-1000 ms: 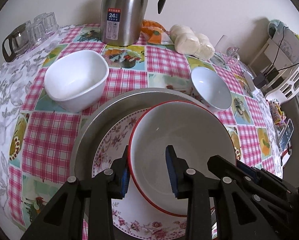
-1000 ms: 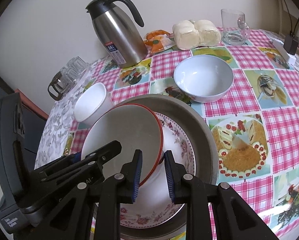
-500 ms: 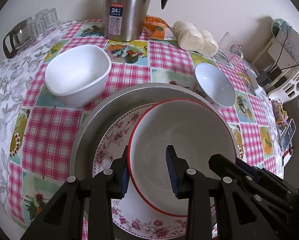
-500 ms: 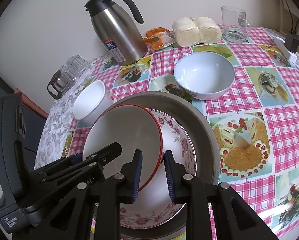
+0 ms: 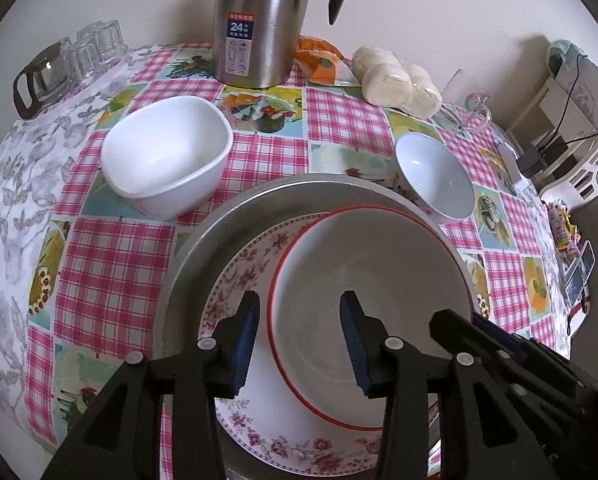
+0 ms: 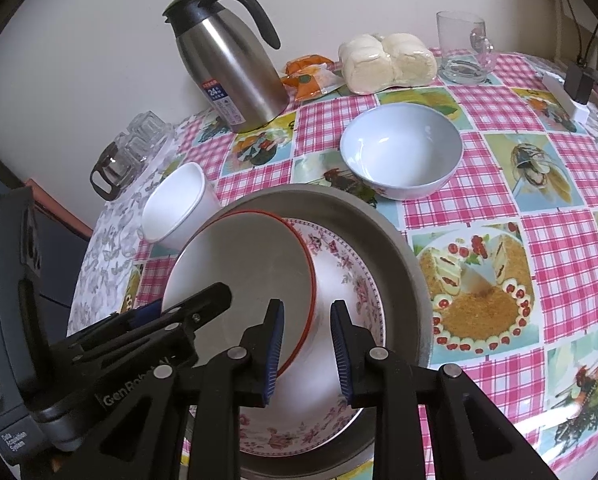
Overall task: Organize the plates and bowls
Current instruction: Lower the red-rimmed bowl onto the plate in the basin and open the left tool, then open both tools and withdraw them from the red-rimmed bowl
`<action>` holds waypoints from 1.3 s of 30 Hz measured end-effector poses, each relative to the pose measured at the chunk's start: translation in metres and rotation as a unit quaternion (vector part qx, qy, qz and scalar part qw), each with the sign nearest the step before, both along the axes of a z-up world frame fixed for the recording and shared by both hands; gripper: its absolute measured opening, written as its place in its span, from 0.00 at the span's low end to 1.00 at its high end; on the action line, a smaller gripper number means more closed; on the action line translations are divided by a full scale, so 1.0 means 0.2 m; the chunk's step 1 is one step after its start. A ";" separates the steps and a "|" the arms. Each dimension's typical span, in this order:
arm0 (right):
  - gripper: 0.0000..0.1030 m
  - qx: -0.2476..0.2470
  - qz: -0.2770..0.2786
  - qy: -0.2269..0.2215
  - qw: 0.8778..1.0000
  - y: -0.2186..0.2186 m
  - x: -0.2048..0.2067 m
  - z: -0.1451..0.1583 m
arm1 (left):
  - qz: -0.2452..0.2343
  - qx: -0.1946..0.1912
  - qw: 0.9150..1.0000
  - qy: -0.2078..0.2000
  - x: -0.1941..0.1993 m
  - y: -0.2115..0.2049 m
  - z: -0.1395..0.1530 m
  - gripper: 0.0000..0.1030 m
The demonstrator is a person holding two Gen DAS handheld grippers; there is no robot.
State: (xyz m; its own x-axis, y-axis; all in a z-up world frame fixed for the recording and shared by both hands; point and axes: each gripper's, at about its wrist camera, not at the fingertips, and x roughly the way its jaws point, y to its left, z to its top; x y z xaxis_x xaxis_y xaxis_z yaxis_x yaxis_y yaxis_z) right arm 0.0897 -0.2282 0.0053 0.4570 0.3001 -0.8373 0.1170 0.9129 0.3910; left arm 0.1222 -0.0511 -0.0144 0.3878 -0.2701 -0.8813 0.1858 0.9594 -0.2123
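A red-rimmed white bowl [image 5: 371,280] rests in a floral plate [image 5: 243,272] that lies in a grey metal pan [image 5: 187,256]. My left gripper [image 5: 299,336] is open, its fingers straddling the bowl's near left rim. My right gripper [image 6: 306,350] is open too, its fingers straddling the bowl's [image 6: 239,264] right rim above the floral plate [image 6: 351,280]. A square white bowl [image 5: 167,156] stands at the left and a pale blue bowl [image 5: 435,176] at the right of the pan; both also show in the right wrist view, the square one [image 6: 175,208] and the blue one [image 6: 399,152].
A steel thermos jug [image 5: 259,20], an orange packet [image 5: 319,64], wrapped buns [image 5: 395,80] and a glass mug [image 6: 463,48] stand along the wall. Glasses and a small glass pot [image 5: 59,68] sit far left. A white rack [image 5: 579,148] stands beyond the table's right edge.
Both grippers have risen and tilted a little with the view; the left jaws have opened slightly wider. The red-rimmed bowl stays in the floral plate.
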 end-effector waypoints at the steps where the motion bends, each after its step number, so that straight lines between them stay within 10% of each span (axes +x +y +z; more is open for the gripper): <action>1: 0.26 -0.001 -0.001 -0.002 1.000 0.00 0.00 0.01 | 0.002 0.000 1.000 -0.001 0.00 0.01 0.01 0.42; 8: 0.27 -0.009 -0.007 -0.024 1.000 -0.03 -0.03 0.09 | 0.007 -0.002 1.000 -0.020 -0.02 0.02 0.07 0.53; 22: 0.76 -0.037 -0.035 -0.040 0.998 -0.11 -0.05 0.14 | 0.056 -0.007 0.998 -0.027 -0.01 0.14 0.12 0.64; 39: 1.00 -0.060 -0.045 -0.049 0.996 -0.13 -0.06 0.13 | 0.122 0.010 0.992 -0.014 0.02 0.30 0.07 0.79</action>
